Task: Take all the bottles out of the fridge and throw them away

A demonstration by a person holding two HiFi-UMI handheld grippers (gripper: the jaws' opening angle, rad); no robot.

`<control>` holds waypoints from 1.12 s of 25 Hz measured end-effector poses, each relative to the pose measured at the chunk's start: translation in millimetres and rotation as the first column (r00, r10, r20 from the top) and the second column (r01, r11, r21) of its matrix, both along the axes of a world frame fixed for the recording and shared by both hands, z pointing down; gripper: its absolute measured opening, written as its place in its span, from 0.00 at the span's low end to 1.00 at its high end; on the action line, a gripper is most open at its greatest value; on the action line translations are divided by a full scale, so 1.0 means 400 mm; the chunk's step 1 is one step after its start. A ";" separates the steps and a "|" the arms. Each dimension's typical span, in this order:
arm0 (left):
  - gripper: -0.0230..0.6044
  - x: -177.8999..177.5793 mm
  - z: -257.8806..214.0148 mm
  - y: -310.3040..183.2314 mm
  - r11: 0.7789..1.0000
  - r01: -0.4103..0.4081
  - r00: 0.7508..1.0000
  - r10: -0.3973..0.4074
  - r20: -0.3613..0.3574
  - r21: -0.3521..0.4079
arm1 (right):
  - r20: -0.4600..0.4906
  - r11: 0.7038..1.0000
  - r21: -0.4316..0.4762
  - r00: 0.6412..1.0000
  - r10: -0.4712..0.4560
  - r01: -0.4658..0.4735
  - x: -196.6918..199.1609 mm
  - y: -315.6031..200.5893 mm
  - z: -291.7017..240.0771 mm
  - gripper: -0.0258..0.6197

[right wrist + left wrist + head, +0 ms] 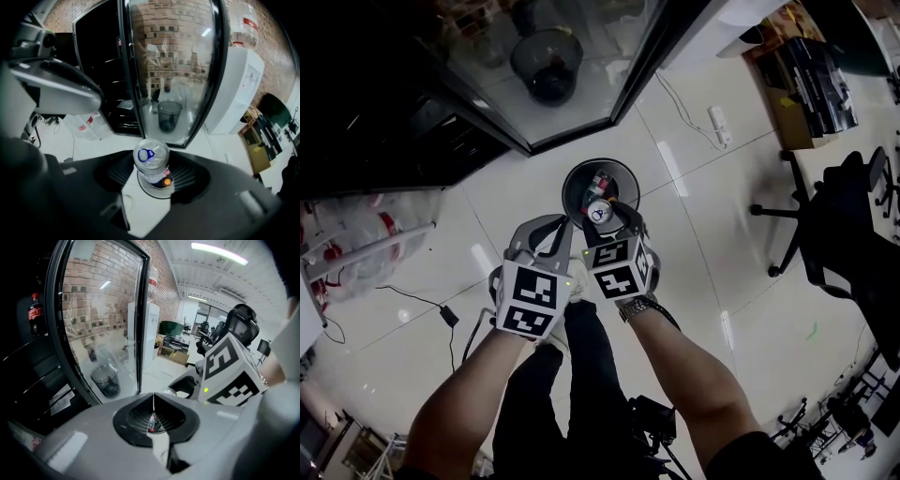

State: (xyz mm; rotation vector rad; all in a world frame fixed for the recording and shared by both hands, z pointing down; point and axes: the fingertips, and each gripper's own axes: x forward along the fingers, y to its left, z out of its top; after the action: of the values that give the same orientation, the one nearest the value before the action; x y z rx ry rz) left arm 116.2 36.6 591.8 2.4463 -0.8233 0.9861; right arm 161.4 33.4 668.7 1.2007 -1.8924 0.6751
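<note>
An office with a pale tiled floor; the fridge stands open. The right gripper is clamped on a can just above the bin, which already holds rubbish, so the drop looks near. Beside it, the left gripper is closed and empty. Well up-left of it, a cola bottle is not yet taken out of the fridge.

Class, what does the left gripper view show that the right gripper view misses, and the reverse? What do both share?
Only the left gripper view: the right gripper's black-and-white marker cube. Only the right gripper view: the blue pull tab on the silver can gripped in the right claw. Both: the open glass fridge door and the white water dispenser.
</note>
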 end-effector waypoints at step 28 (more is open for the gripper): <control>0.04 -0.059 0.061 0.014 0.999 0.033 0.999 -0.033 0.009 -0.019 | -0.016 0.999 -0.013 0.999 0.044 -0.044 -0.025 0.007 0.077 0.22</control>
State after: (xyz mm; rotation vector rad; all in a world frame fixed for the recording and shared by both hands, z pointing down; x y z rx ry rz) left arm 92.7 42.2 616.0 2.4064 -0.8501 0.9884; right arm 151.3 36.4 699.5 1.2391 -1.8505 0.6994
